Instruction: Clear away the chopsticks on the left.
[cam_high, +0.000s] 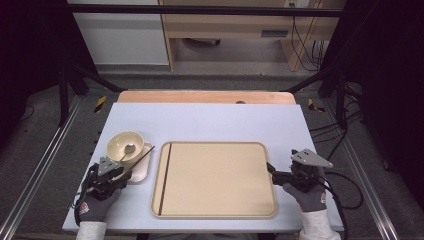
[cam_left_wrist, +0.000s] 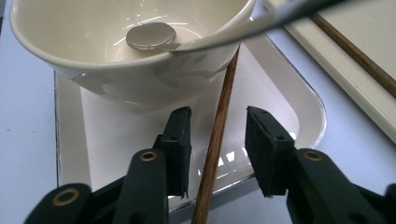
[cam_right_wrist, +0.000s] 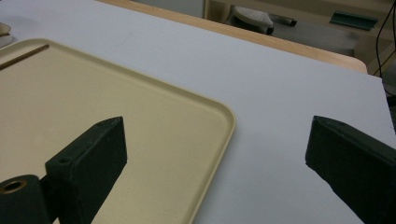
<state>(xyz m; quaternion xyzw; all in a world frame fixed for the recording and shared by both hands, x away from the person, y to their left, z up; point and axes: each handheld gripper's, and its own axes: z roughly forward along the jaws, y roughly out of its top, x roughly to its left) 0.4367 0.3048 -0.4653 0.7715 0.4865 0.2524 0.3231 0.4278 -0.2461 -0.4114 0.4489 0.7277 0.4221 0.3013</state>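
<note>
Chopstick (cam_left_wrist: 215, 144), thin, stiff, light and prone to roll, lies across the small plate (cam_left_wrist: 70, 154) near the desk's left edge, leaning by the bowl (cam_left_wrist: 116, 79). Left gripper (cam_left_wrist: 218, 135) straddles it, jaws apart, not yet pinching; grip mid-shaft. Right gripper (cam_right_wrist: 215, 154) spread wide.

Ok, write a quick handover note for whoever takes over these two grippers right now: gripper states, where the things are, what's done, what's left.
Left gripper: jaws straddle the thin brown wooden chopstick, pads not yet pressing on it.
Right gripper: open, nothing held, at the right edge of the large beige plastic tray.
Things: that chopstick leans over the small white rectangular dish, beside the cream ceramic bowl with the metal spoon inside. A second chopstick already lies along the tray's left side.
Left, probably: grip this chopstick and move it to the tray.
</note>
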